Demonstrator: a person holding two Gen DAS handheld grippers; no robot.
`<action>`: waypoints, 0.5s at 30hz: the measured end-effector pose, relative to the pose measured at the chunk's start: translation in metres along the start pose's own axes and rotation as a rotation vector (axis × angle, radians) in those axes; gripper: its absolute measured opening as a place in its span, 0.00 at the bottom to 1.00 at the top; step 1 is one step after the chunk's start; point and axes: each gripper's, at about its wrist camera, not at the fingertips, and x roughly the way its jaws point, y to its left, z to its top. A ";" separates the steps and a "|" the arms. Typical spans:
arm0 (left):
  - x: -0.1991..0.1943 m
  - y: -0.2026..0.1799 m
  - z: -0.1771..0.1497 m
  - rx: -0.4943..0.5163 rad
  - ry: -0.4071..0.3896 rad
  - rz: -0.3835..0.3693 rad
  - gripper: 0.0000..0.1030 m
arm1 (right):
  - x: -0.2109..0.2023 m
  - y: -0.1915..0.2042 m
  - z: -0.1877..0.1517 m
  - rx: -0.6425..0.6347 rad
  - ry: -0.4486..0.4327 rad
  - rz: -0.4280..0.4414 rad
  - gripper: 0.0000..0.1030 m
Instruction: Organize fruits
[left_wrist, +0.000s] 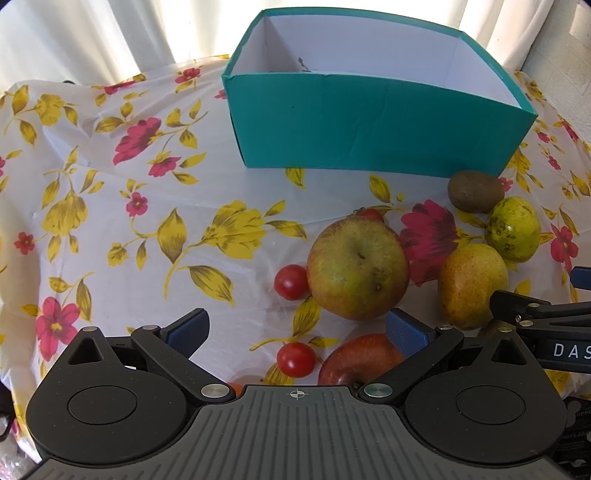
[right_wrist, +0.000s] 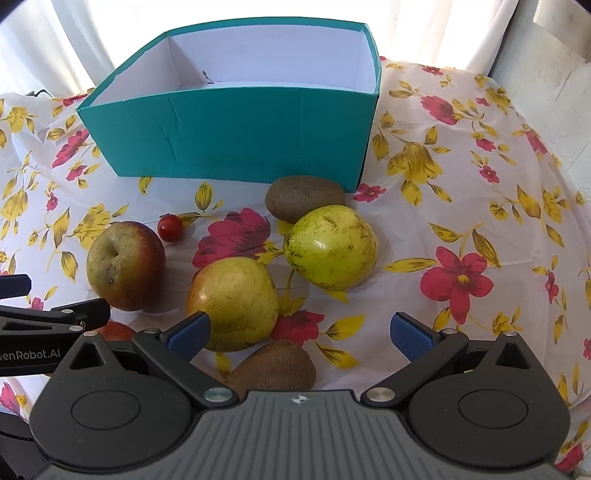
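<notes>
A teal box (left_wrist: 369, 125) with a white inside stands at the back, also in the right wrist view (right_wrist: 236, 136); what its floor holds is hidden. My left gripper (left_wrist: 297, 328) is open and empty above a red apple (left_wrist: 358, 360) and a cherry tomato (left_wrist: 295, 359). A big green-red apple (left_wrist: 357, 267) lies just ahead, also in the right wrist view (right_wrist: 123, 264). My right gripper (right_wrist: 299, 332) is open and empty; a yellow apple (right_wrist: 234, 301) touches its left pad, and a kiwi (right_wrist: 275, 365) lies between the fingers.
A second cherry tomato (left_wrist: 291, 282), a green pear-like fruit (right_wrist: 330, 247), another kiwi (right_wrist: 304, 197) and a small tomato (right_wrist: 170, 228) lie on the flowered tablecloth (left_wrist: 110, 206). White curtains hang behind the table. The right gripper's fingers (left_wrist: 532, 314) reach into the left wrist view.
</notes>
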 end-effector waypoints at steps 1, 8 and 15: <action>0.000 0.000 0.001 0.000 0.002 0.000 1.00 | 0.000 0.000 0.000 -0.001 -0.001 0.000 1.00; 0.001 0.001 0.001 -0.002 0.007 -0.004 1.00 | 0.002 0.000 0.000 -0.010 0.000 0.000 1.00; 0.001 0.002 0.000 -0.004 0.008 -0.011 1.00 | -0.002 0.001 0.000 -0.024 -0.028 0.007 1.00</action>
